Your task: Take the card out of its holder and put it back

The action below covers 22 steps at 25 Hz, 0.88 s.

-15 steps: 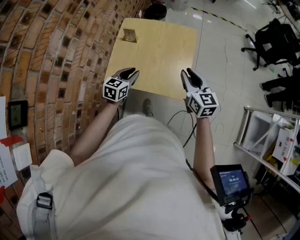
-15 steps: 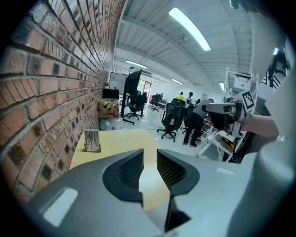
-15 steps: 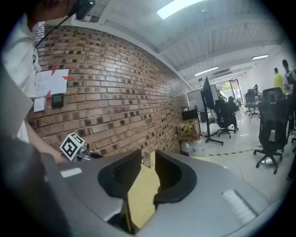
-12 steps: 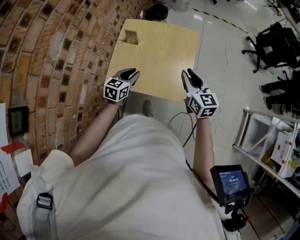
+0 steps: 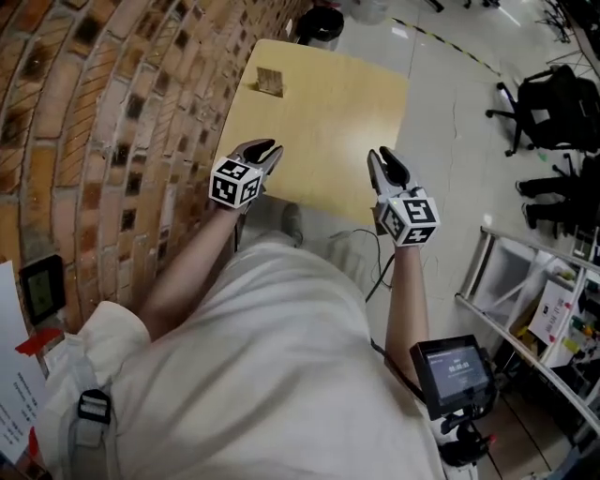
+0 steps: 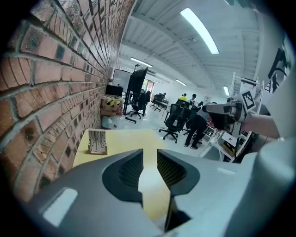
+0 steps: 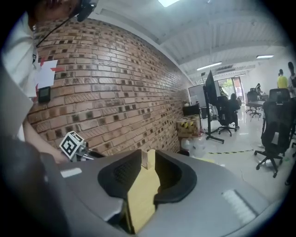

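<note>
A small wooden card holder (image 5: 270,82) stands at the far left corner of the pale wooden table (image 5: 328,112), next to the brick wall. In the left gripper view the holder (image 6: 97,142) has a grey striped card upright in it. My left gripper (image 5: 265,148) hovers over the table's near left edge, and my right gripper (image 5: 382,157) over the near right edge. Both are far from the holder. The left gripper (image 6: 149,157) is open with only table showing in the gap. The right gripper (image 7: 148,163) is open too, empty, and points toward the distant holder (image 7: 148,159).
A brick wall (image 5: 122,122) runs along the table's left side. A black bin (image 5: 322,21) sits past the far end. Office chairs (image 5: 553,103) and a metal rack (image 5: 525,281) stand at the right. A small screen (image 5: 455,370) hangs at the person's side, with a cable (image 5: 375,253) below the table.
The head view has shifted a little, so the table and holder sit slightly lower in the picture. Both grippers stay at the table's near edge, still open.
</note>
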Each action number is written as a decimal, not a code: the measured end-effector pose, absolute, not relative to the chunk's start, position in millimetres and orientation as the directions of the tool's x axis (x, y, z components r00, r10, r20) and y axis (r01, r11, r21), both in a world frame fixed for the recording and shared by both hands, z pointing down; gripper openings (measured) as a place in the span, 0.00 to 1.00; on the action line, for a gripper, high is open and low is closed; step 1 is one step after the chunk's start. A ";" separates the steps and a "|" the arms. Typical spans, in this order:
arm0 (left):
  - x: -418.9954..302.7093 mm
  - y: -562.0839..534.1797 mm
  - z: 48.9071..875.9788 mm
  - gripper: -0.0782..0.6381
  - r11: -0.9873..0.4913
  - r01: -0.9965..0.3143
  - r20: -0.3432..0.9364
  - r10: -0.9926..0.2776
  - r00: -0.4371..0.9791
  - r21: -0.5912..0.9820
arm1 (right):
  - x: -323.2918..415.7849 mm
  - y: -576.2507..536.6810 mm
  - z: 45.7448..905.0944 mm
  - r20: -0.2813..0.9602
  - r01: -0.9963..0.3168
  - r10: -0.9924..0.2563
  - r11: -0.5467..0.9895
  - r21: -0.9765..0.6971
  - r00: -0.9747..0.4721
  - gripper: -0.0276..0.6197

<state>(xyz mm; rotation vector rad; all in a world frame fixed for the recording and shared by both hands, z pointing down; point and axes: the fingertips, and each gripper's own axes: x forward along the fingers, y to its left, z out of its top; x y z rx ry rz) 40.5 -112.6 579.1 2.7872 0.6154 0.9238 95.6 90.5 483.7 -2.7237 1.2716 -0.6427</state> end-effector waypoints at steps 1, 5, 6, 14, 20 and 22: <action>42.0 -113.5 580.4 0.27 -0.907 0.332 0.544 0.420 0.726 0.258 | 98.3 91.0 483.9 0.343 -0.718 -0.746 -0.656 -0.234 0.571 0.18; 50.2 -113.6 586.7 0.27 -0.919 0.302 0.566 0.395 0.724 0.255 | 114.7 95.0 483.7 0.338 -0.728 -0.758 -0.642 -0.238 0.558 0.18; 52.6 -112.7 588.8 0.27 -0.923 0.291 0.573 0.386 0.723 0.254 | 120.0 96.0 484.1 0.336 -0.733 -0.764 -0.636 -0.241 0.551 0.18; 79.2 -107.1 598.7 0.27 -0.967 0.145 0.623 0.245 0.743 0.208 | 191.7 96.9 512.0 0.327 -0.778 -0.820 -0.559 -0.286 0.469 0.18; 102.7 -100.4 598.4 0.27 -0.979 -0.006 0.638 0.127 0.759 0.202 | 244.4 75.9 510.9 0.298 -0.847 -0.888 -0.435 -0.304 0.350 0.18; 109.5 -100.3 597.8 0.27 -0.979 -0.046 0.643 0.094 0.760 0.197 | 255.5 68.2 511.8 0.293 -0.865 -0.905 -0.395 -0.309 0.308 0.18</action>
